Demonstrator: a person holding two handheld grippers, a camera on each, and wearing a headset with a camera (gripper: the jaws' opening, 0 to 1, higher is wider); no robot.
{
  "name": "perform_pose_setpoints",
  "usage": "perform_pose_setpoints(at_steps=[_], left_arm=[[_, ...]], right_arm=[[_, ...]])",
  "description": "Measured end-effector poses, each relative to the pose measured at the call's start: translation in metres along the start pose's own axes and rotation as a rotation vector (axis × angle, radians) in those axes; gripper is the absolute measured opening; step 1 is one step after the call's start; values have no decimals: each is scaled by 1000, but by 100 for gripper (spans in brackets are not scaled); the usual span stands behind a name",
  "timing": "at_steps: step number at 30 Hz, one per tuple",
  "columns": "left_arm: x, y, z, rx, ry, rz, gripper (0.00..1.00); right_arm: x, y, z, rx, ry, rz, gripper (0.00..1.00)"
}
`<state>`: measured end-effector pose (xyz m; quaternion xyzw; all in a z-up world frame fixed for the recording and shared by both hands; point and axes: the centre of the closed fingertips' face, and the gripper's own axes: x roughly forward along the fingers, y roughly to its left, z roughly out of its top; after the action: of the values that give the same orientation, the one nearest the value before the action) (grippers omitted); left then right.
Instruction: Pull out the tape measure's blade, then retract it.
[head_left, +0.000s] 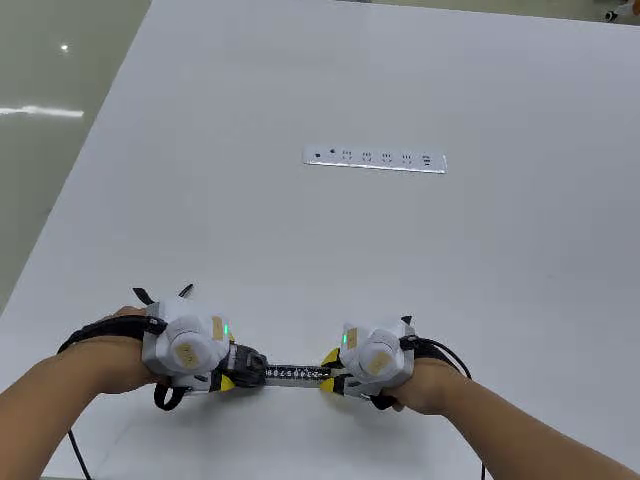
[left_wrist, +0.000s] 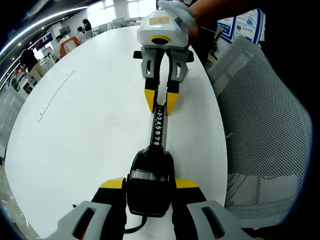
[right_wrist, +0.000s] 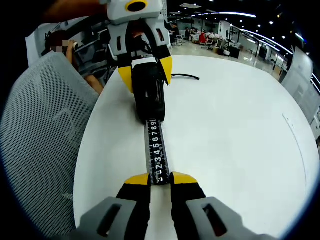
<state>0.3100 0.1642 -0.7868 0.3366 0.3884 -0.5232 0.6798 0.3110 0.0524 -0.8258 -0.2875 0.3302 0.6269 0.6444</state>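
A black tape measure case (left_wrist: 150, 170) feeds out a dark blade (right_wrist: 156, 145) printed with white numerals. The left gripper (left_wrist: 150, 184) and right gripper (right_wrist: 160, 179) each have a white body, grey jaws tipped in yellow, and a small green light. The table (head_left: 400, 250) is white, the power strip (head_left: 375, 158) white, and the mesh chair (left_wrist: 260, 125) pale grey.

Table: wide white top (head_left: 400, 80); a white power strip (head_left: 375, 159) lies flat toward its far side.
Floor: glossy grey-green (head_left: 50, 150), with streaks of reflected light.
Chair: grey mesh back (left_wrist: 265, 125), just beside the table edge.
Room: large open office with strips of ceiling lights (right_wrist: 235, 14) and bright windows (left_wrist: 132, 7) far off.
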Motion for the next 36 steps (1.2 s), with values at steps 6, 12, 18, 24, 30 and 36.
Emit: perform_pose_setpoints(at_steps=[6, 12, 18, 24, 30, 36], left_arm=[[0, 0, 0, -2, -1, 1, 31], [0, 0, 0, -1, -4, 6, 31], [0, 0, 0, -2, -5, 7, 31], [0, 0, 0, -9, -15, 13, 31], [0, -1, 0, -13, -22, 19, 31], [0, 0, 0, -13, -20, 17, 31]], right_arm=[[-2, 0, -3, -2, 5, -1, 13], [-4, -1, -6, 11, 4, -7, 13], [-7, -2, -10, 23, 3, -9, 13], [-9, -1, -13, 25, 8, -11, 13], [-12, -3, -18, 30, 11, -12, 13], [-17, -3, -21, 28, 17, -15, 13]])
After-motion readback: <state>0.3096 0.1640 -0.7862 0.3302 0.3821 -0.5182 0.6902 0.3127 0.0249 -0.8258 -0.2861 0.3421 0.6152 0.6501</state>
